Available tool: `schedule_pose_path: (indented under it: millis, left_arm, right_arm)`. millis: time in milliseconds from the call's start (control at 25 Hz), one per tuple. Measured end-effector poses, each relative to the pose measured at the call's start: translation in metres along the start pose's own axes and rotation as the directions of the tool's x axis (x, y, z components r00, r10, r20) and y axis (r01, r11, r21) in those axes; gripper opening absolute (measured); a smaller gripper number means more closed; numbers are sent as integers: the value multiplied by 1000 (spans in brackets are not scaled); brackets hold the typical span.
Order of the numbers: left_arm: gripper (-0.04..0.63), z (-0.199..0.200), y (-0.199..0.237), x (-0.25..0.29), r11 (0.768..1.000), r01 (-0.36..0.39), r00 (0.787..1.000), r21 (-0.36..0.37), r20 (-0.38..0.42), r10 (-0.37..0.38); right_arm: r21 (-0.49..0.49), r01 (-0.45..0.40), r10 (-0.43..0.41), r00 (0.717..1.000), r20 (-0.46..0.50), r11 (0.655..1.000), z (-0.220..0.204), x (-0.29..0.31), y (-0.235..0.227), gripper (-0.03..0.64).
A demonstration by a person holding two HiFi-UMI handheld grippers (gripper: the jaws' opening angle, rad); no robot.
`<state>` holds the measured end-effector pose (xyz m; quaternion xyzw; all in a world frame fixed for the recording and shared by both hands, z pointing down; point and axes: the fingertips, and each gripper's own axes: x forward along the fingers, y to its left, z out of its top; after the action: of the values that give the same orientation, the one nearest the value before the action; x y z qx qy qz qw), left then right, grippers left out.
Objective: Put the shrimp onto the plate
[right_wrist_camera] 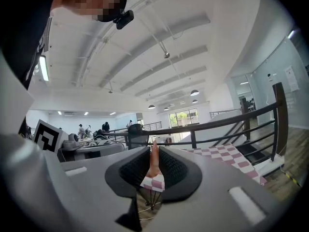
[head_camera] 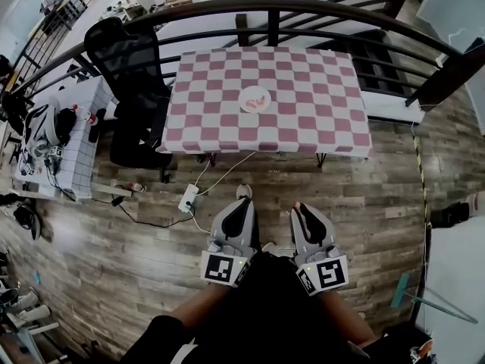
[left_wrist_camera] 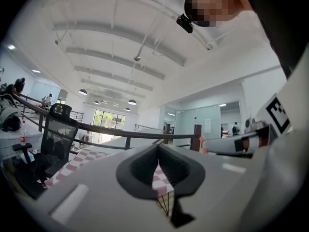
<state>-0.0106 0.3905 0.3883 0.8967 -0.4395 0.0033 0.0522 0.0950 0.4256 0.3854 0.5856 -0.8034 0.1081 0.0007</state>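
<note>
- Two tongs: the left tongs [left_wrist_camera: 158, 148] and the right tongs [right_wrist_camera: 153, 145].
- One shrimp [right_wrist_camera: 153, 162], between the right jaws.
- One plate [head_camera: 255, 99]; the pieces on it are too small to count.
- One checkered tabletop [head_camera: 311, 120].
- One black chair [head_camera: 130, 61].

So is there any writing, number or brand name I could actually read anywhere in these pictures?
No text here can be read.
Left cube and right cube: black-and-white square patterns only, no letters or numbers.
Paper sheet on the far wall: too small to read.
</note>
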Motion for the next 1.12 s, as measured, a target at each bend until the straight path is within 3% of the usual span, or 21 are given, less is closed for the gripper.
schedule_pose_path:
  millis: [360,800,1120]
  left_arm:
    - [8,10,33,73,999,42,999,-11,3,-42]
    - [8,15,129,167,998,56,998,-41,-26,-57]
    - [8,26,199,228,996,72,997,-55,-38,-74]
  right_arm:
    - [-17,44,-44,999,-15,999,14,69,-34,54]
    - [-32,3,-5,998,-63,999,31,218,-44,54]
    - [-20,31,-32,996,-80,999,46,312,-59,54]
